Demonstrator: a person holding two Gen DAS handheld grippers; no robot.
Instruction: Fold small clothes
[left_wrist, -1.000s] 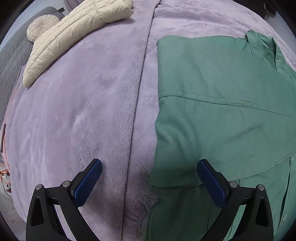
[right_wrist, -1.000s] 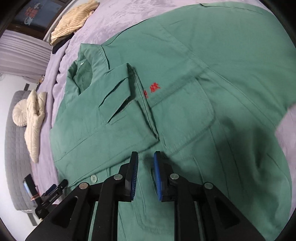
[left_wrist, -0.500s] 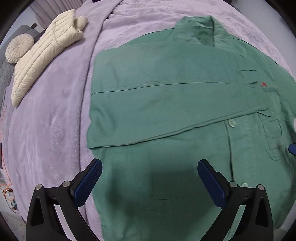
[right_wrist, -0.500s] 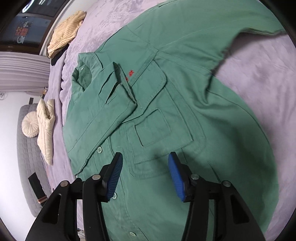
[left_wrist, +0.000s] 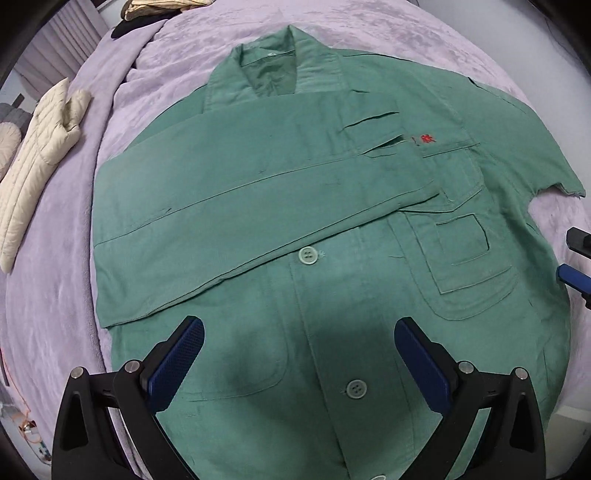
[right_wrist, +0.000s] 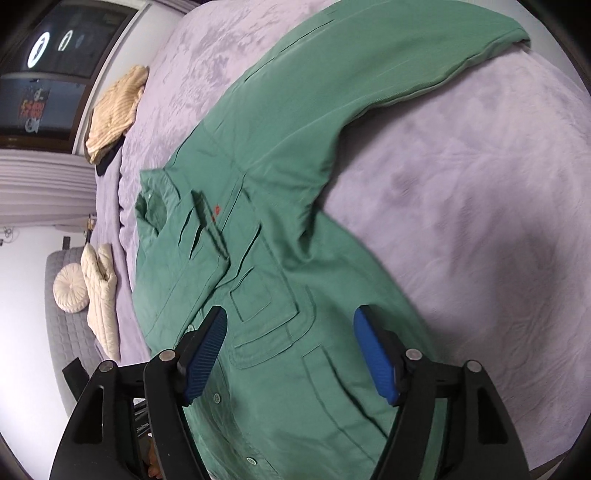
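Observation:
A green button-up shirt (left_wrist: 332, 236) lies front up on the lilac bedspread (left_wrist: 55, 288). Its one sleeve is folded across the chest (left_wrist: 229, 206). The other sleeve (right_wrist: 373, 70) lies spread out to the side in the right wrist view, where the shirt body (right_wrist: 280, 332) also shows. My left gripper (left_wrist: 299, 362) is open and empty, above the shirt's lower front. My right gripper (right_wrist: 291, 350) is open and empty, above the chest pocket side. Its blue fingertip (left_wrist: 574, 277) shows at the right edge of the left wrist view.
A cream quilted jacket (left_wrist: 37, 155) lies at the left of the bed, also in the right wrist view (right_wrist: 101, 295). A folded cream knit (right_wrist: 114, 110) on dark cloth lies at the far end. A round cushion (right_wrist: 70, 291) sits on a grey sofa.
My right gripper opened wide and drew back from the folded sleeve toward the spread sleeve side. My left gripper swung from the shirt's left edge to over its lower front, staying open.

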